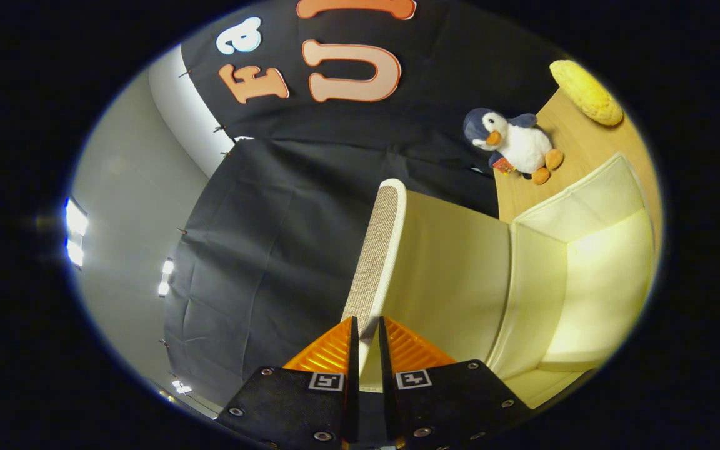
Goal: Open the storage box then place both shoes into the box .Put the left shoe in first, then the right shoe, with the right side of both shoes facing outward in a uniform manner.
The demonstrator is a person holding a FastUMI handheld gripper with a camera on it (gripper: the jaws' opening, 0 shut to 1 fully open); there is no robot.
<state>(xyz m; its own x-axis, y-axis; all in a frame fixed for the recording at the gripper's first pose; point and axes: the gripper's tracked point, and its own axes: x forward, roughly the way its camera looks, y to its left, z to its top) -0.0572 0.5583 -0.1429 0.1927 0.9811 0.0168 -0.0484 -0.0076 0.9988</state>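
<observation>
Claw (366, 331) sat nearest, fingers pinched together on the lid (380, 250) edge of the storage box (522, 294), both sides pressing. Lid stood swung up, its woven face toward the booth wall, pale inner face toward the open box interior beyond the fingers. Right of that, the counter (569, 144) carried a plush penguin (516, 145) and a yellow sponge-like lump (586, 92). Shoes unplaced. Likely best: keep the pinch firm, follow the hinge arc, release only once the lid rests fully back.

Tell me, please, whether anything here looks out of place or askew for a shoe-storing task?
The gripper is shut on the storage box's lid, holding it raised on edge. Beyond the box, a plush penguin lies tipped over on the table, unrelated to shoes.
</observation>
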